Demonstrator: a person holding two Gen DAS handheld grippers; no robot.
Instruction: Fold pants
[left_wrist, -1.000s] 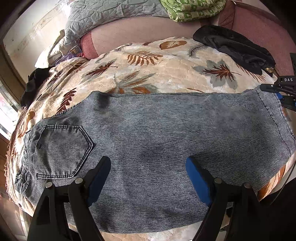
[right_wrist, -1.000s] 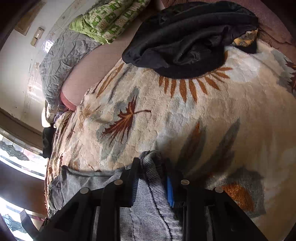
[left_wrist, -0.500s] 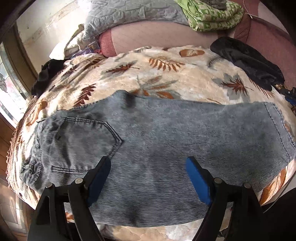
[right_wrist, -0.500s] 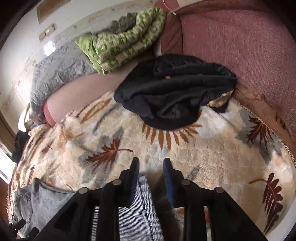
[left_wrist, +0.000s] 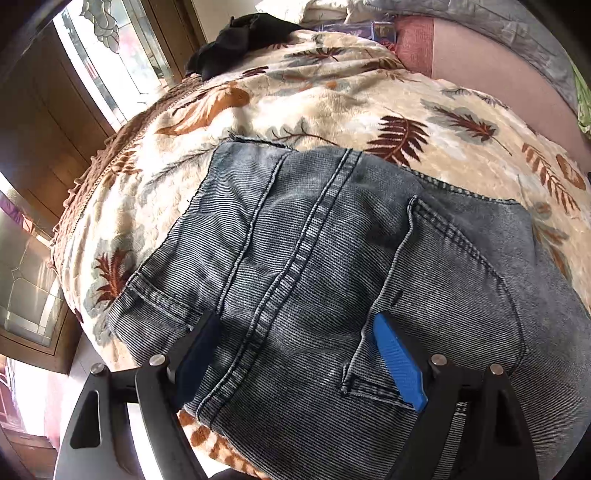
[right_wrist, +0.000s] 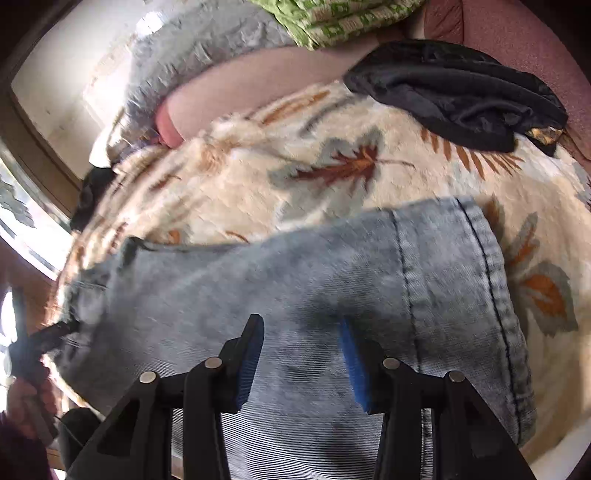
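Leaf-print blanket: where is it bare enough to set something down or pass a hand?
The leaf-print blanket is bare between the jeans and the pink bolster, and right of the hem. In the left wrist view it is bare beyond the waistband. Crowded: the black garment at the far right corner, dark clothing at the window end.

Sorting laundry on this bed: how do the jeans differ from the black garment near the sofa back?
The jeans are grey-blue denim with visible seams; the black garment is plain and dark. The jeans lie spread flat near both grippers; the black garment sits bunched at the blanket's far edge. Both rest on the leaf-print blanket.
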